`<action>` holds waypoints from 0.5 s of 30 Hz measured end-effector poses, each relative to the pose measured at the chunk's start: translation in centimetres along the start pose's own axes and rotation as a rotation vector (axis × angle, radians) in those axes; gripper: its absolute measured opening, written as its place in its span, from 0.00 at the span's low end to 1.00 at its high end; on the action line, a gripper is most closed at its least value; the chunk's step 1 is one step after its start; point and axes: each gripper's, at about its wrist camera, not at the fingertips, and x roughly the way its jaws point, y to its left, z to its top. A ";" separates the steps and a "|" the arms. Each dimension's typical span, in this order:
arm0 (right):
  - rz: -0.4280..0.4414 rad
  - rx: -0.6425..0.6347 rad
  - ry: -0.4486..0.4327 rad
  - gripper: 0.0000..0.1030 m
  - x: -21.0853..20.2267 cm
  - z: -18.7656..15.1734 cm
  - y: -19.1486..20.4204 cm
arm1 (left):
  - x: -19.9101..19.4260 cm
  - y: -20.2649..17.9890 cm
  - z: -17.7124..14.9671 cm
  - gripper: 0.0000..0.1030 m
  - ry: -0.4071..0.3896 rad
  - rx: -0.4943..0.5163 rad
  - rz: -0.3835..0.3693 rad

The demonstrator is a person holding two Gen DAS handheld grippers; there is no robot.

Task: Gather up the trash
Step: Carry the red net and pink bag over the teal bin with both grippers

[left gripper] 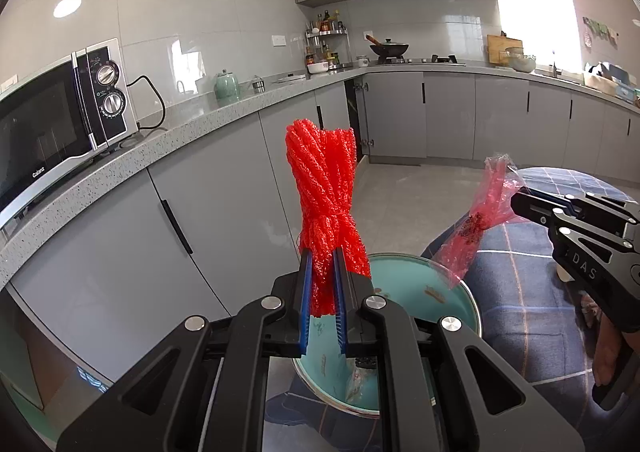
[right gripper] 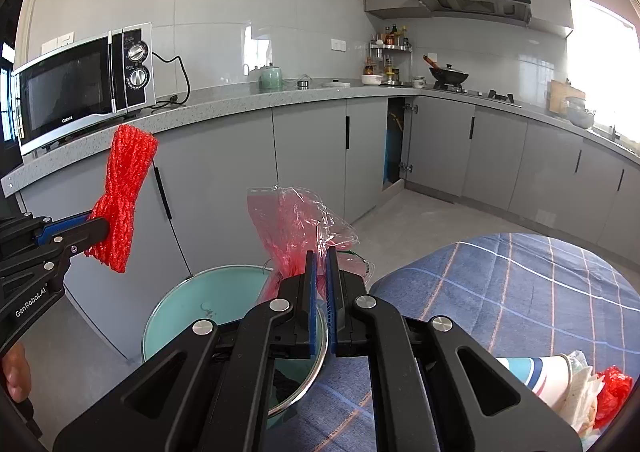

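1. Left gripper [left gripper: 322, 284]: jaws clamped on the lower end of a red foam net [left gripper: 325, 187]; net stands upright above the blue pads, its top flared. From the right wrist view the same gripper [right gripper: 98, 230] enters from the left edge, net [right gripper: 126, 187] pinched near its waist.
2. Right gripper [right gripper: 321, 276]: jaws nearly together, gripping a crumpled pink plastic bag [right gripper: 296, 228]; bag sticks up and to the left of the pads. In the left wrist view it [left gripper: 516, 201] comes in from the right, bag [left gripper: 480, 215] hanging down from the tips.
3. Writing: "GenRobot.AI" on the left gripper body, "DAS" on the right one, "Galanz" on the microwave [right gripper: 80, 87].
4. Below both grippers: teal bin [right gripper: 192, 312], open, scraps inside. Net hangs over its far-left rim side; bag is over its right rim.
5. Right of bin: blue plaid cloth [right gripper: 520, 284] on a round table. At its near edge lie a paper cup [right gripper: 536, 370], white paper and a red scrap [right gripper: 612, 392].
6. Behind: grey speckled counter [left gripper: 192, 123] with microwave, green kettle [left gripper: 227, 85], spice rack [left gripper: 326, 43], wok [left gripper: 389, 48] on the hob. One cabinet door [right gripper: 394, 143] in the corner is ajar.
7. A bare hand [right gripper: 16, 372] shows at the left gripper's handle.
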 end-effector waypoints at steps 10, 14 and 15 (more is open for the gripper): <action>0.022 -0.021 0.026 0.06 1.0 -0.3 0.5 | 0.8 -0.4 -0.3 0.14 0.023 0.012 -0.023; 0.031 -0.028 0.047 0.12 1.6 -0.7 0.7 | 1.1 -0.6 -0.4 0.16 0.035 0.019 -0.033; 0.033 -0.027 0.053 0.15 1.7 -0.8 0.7 | 1.1 -0.6 -0.5 0.23 0.039 0.018 -0.035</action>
